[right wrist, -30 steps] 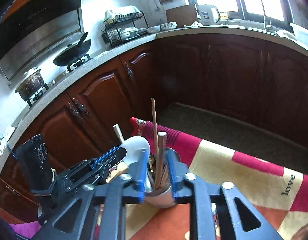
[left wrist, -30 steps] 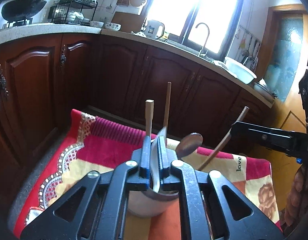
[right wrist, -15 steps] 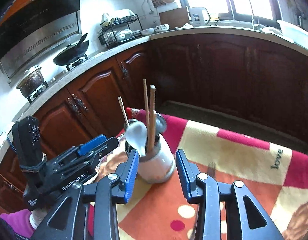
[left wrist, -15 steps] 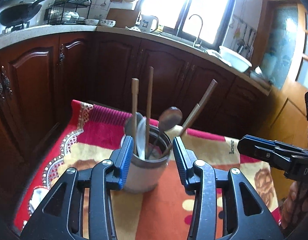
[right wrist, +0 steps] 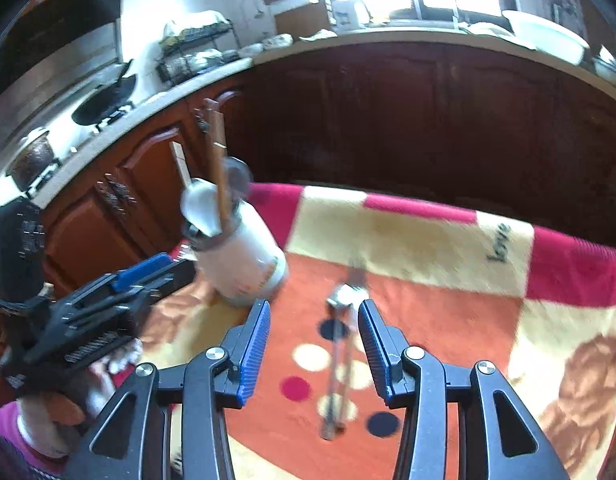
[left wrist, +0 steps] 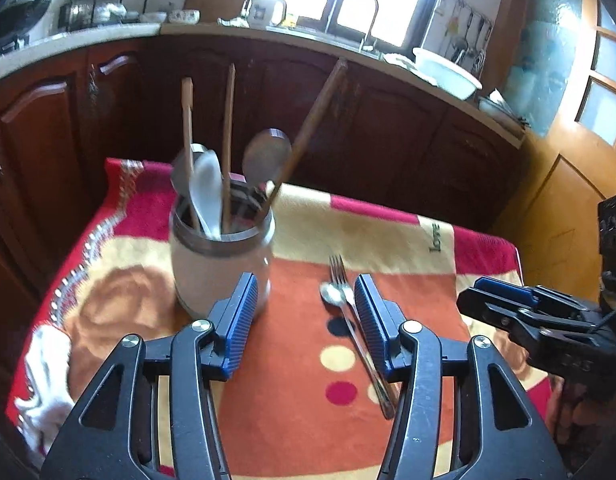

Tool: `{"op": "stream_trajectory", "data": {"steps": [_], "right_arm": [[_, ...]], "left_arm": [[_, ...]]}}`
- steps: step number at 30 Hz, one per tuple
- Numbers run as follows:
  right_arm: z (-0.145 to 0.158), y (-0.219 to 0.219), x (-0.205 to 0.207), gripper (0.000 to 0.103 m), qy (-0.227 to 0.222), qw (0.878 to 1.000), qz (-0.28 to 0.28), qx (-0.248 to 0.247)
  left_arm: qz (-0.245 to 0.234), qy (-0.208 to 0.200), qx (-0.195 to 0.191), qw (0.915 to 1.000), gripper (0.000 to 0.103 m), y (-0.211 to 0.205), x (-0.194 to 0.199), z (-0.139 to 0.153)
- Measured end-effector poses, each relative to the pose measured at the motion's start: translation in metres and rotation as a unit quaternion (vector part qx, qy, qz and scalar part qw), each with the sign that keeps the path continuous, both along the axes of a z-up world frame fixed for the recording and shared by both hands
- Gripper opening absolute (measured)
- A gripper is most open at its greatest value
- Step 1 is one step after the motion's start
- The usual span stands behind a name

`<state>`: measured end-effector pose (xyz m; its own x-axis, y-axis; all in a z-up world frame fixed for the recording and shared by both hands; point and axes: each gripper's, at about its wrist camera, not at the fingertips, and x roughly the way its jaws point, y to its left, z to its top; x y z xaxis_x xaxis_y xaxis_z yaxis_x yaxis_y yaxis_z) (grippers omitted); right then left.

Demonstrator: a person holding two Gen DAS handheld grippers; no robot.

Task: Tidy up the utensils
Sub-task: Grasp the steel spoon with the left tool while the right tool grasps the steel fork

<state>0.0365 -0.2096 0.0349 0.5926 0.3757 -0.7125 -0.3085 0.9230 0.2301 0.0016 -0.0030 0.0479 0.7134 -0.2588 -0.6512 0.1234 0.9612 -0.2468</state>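
A white ceramic utensil holder (left wrist: pixel 220 264) stands on a patterned cloth and holds chopsticks, a white spoon (left wrist: pixel 206 192) and metal spoons. It also shows in the right wrist view (right wrist: pixel 244 260). A metal fork (left wrist: pixel 340 276) and a metal spoon (left wrist: pixel 333 294) lie side by side on the cloth to the holder's right, also in the right wrist view (right wrist: pixel 340 332). My left gripper (left wrist: pixel 304 312) is open and empty, just in front of the holder and the fork. My right gripper (right wrist: pixel 314 340) is open and empty, over the fork and spoon handles.
The cloth (left wrist: pixel 388 232) in red, orange and cream covers a small table. Dark wooden kitchen cabinets (left wrist: pixel 388 120) stand close behind it. A white rag (left wrist: pixel 48 376) lies at the cloth's left edge. A wooden door (left wrist: pixel 568 200) is at the right.
Both grippers have opened and pulled back from the holder. The left one let go of the utensil it held in the holder. The fork and spoon on the cloth have come into view.
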Motion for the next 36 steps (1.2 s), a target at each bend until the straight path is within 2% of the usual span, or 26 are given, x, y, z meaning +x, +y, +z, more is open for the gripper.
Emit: {"op": "stream_trajectory", "data": {"steps": [3,5,9,12,15,17,19,20,24,29,34,36], "right_arm": [[-0.021,-0.012,0.006,0.043,0.015,1.000,-0.011,-0.005],[-0.038,-0.013,0.014,0.035,0.028,1.000,-0.008,-0.004],[-0.071,-0.002,0.037,0.033,0.068,0.998,0.004,-0.008],[-0.098,0.011,0.056,0.031,0.096,0.995,0.009,-0.029],[-0.119,0.016,0.071,0.024,0.121,0.992,0.009,-0.032],[-0.129,0.015,0.078,0.016,0.133,0.991,0.003,-0.033],[-0.133,0.012,0.080,0.012,0.132,0.991,-0.001,-0.018],[-0.133,0.009,0.080,0.007,0.133,0.991,-0.004,-0.012],[-0.131,-0.012,0.072,0.007,0.133,0.990,-0.040,-0.002],[-0.131,-0.053,0.032,0.007,0.149,0.986,-0.078,0.017],[-0.126,-0.069,0.004,0.006,0.162,0.984,-0.063,0.030],[-0.119,-0.076,0.006,0.011,0.148,0.986,-0.060,0.049]], "left_arm": [[-0.001,0.027,-0.004,0.9996,0.050,-0.005,0.003,-0.015],[0.000,0.044,-0.006,0.9990,0.050,-0.007,0.005,-0.026],[-0.001,0.062,-0.006,0.9981,0.050,-0.006,0.006,-0.040],[-0.004,0.073,0.002,0.9973,0.050,-0.005,0.008,-0.048],[-0.002,0.081,0.005,0.9967,0.050,-0.002,0.012,-0.053],[-0.001,0.089,0.001,0.9960,0.050,-0.002,0.016,-0.058],[-0.002,0.097,-0.004,0.9953,0.050,-0.004,0.021,-0.062],[-0.004,0.099,-0.005,0.9951,0.050,-0.005,0.022,-0.063],[-0.013,0.107,-0.004,0.9941,0.050,-0.019,0.031,-0.069],[-0.023,0.128,-0.010,0.9914,0.050,-0.038,0.048,-0.082],[-0.025,0.156,-0.018,0.9873,0.050,-0.060,0.077,-0.098],[-0.021,0.161,-0.013,0.9866,0.050,-0.067,0.087,-0.104]]}}
